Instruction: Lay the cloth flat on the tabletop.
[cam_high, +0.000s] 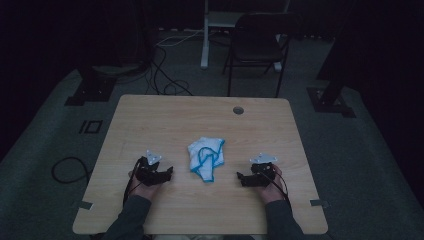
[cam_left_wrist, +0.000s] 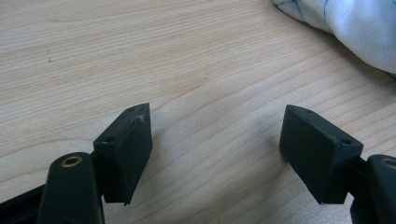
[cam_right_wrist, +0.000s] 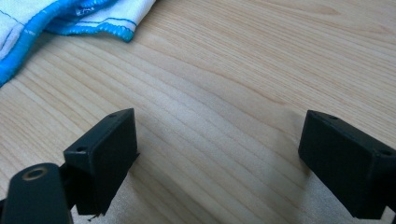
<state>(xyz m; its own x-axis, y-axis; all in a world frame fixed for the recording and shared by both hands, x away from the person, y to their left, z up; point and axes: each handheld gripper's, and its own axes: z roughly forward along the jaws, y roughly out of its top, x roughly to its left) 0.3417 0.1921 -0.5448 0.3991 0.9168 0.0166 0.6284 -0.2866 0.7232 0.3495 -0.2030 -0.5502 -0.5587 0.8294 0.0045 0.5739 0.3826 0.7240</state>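
A crumpled white cloth with a blue hem lies in the middle of the wooden table. My left gripper rests on the tabletop to the cloth's left, and my right gripper rests to its right; both point inward at the cloth. In the left gripper view the left gripper stands open over bare wood, with the cloth at the top right. The right gripper is open too, nothing between its jaws, and the cloth's blue hem lies at the top left.
A round cable hole sits near the table's far edge. Beyond the table stand a black folding chair and a white stand leg, with cables on the grey floor. Another cable loop lies left of the table.
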